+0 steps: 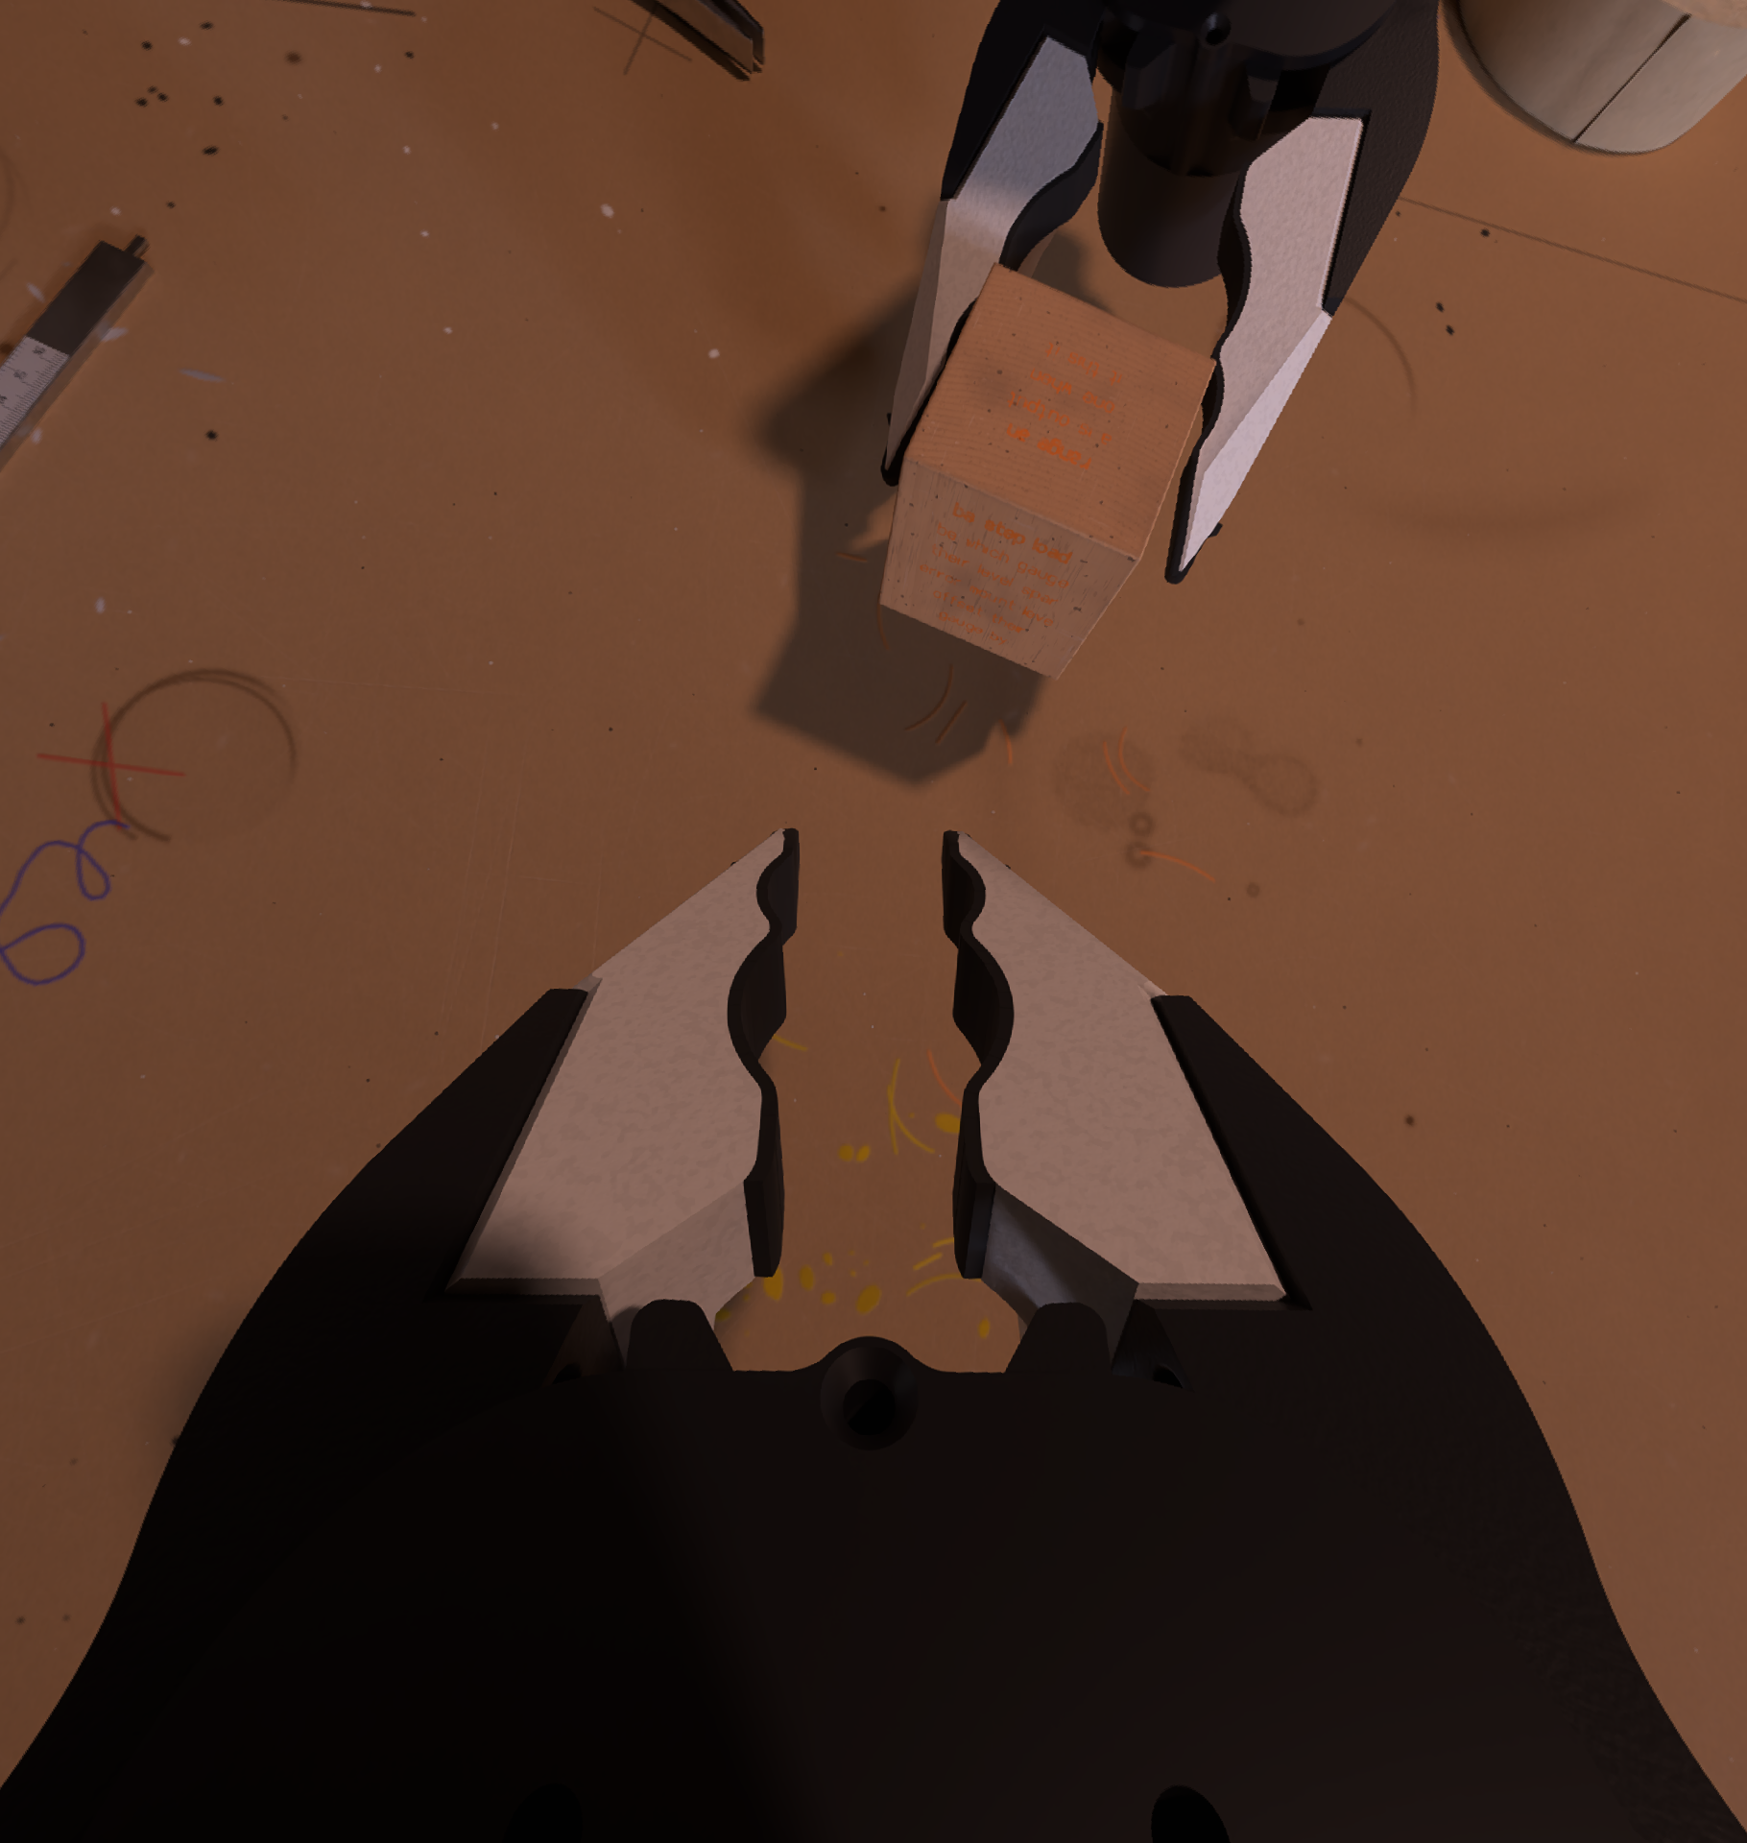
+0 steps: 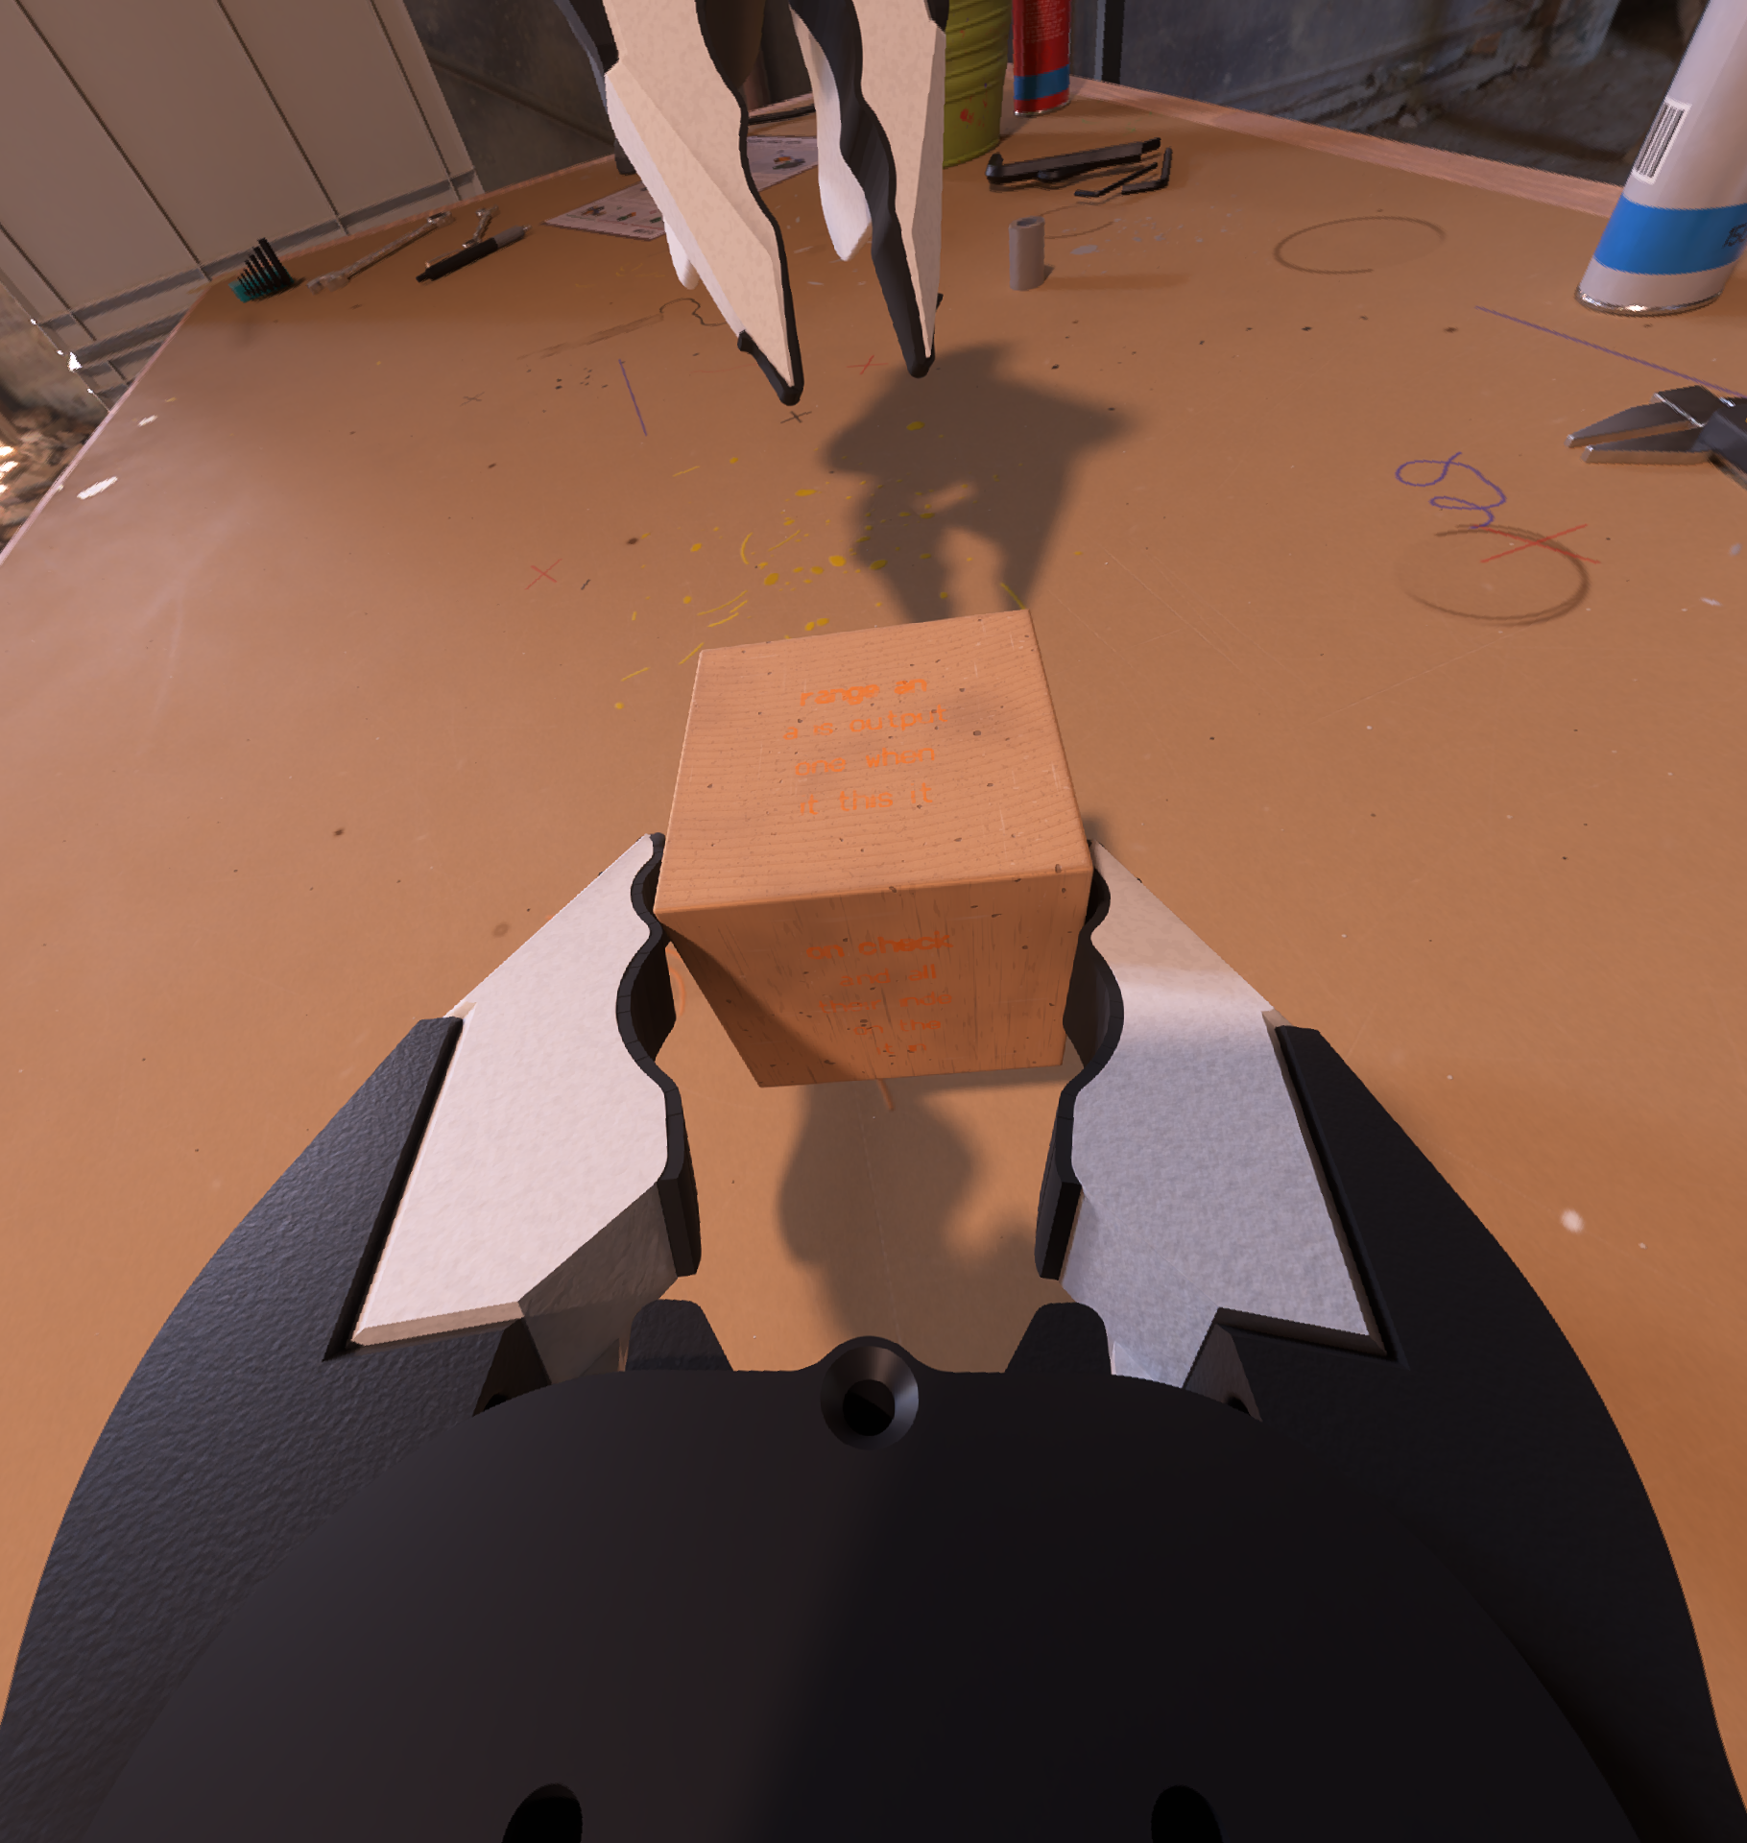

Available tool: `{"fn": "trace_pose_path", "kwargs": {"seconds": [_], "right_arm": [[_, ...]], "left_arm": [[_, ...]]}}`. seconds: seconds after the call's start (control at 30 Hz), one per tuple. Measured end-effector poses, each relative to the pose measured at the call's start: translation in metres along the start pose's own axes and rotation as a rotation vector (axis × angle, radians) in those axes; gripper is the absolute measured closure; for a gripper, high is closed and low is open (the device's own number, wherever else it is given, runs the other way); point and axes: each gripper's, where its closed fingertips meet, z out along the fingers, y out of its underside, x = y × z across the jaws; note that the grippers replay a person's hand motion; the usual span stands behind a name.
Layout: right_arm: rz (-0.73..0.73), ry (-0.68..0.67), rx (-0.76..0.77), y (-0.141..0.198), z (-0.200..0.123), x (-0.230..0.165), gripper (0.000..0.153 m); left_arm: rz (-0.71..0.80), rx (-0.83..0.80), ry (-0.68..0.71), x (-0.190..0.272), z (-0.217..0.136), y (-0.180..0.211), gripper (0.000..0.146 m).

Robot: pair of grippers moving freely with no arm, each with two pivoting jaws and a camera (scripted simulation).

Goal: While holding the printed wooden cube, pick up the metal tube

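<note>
1. In the left wrist view we look down on the brown counter (image 1: 351, 558). Our left gripper (image 1: 871, 833) is parted with only counter between its tips; it holds nothing.
2. Beyond it, the right gripper (image 1: 1039, 524) clamps one printed wooden cube (image 1: 1034, 479) from both sides. The cube is clear of the counter and its shadow falls beneath it.
3. Left of the cube we see one steel ruler (image 1: 27, 389) at the picture's edge. Up and right of the cube stands one pale cylinder (image 1: 1608, 70), cut off by the frame. We cannot find the metal tube in this view.
4. In the right wrist view the right gripper (image 2: 874, 868) pinches the printed wooden cube (image 2: 874, 788) between its pads, printed faces up and toward the camera.
5. Beyond the cube, the left gripper (image 2: 855, 384) hangs tips down, slightly parted and empty.
6. Well beyond the cube and slightly right, one metal tube (image 2: 1026, 252) stands upright on the counter (image 2: 301, 798), long axis vertical. We cannot see into it.
7. Right of the cube lies one caliper (image 2: 1697, 439); far right stands one white and blue can (image 2: 1692, 189).
</note>
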Motion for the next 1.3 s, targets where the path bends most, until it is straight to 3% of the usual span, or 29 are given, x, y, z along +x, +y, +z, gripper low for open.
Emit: {"fn": "trace_pose_path", "kwargs": {"seconds": [0.23,0.33,0.5,0.63,0.73,0.83,1.0,1.3], "right_arm": [[0.001,0.001,0.001,0.0,0.0,0.0,0.073],[0.003,0.003,0.005,0.0,-0.001,0.0,0.073],[0.002,0.002,0.004,0.0,-0.001,0.0,0.073],[-0.003,-0.001,-0.005,0.001,0.0,-0.001,0.073],[0.0,-0.001,-0.003,0.0,0.0,-0.001,0.073],[-0.001,0.001,-0.002,0.0,0.001,-0.001,0.073],[0.002,0.001,0.004,0.0,0.0,-0.001,0.073],[0.0,-0.007,-0.014,0.002,0.002,-0.002,0.073]], "left_arm": [[-0.004,0.004,-0.025,-0.003,-0.002,-0.001,0.094],[-0.006,0.074,-0.063,-0.007,-0.025,-0.009,0.081],[-0.112,0.263,-0.388,-0.061,-0.132,-0.001,0.069],[-0.274,0.297,-0.66,-0.113,-0.218,0.056,0.056],[-0.431,0.309,-0.764,-0.143,-0.251,0.105,0.054],[-0.527,0.307,-0.787,-0.167,-0.253,0.142,0.055],[-0.553,0.253,-0.789,-0.201,-0.234,0.179,0.057],[-0.623,-0.03,-0.68,-0.232,-0.209,0.238,0.062]]}}
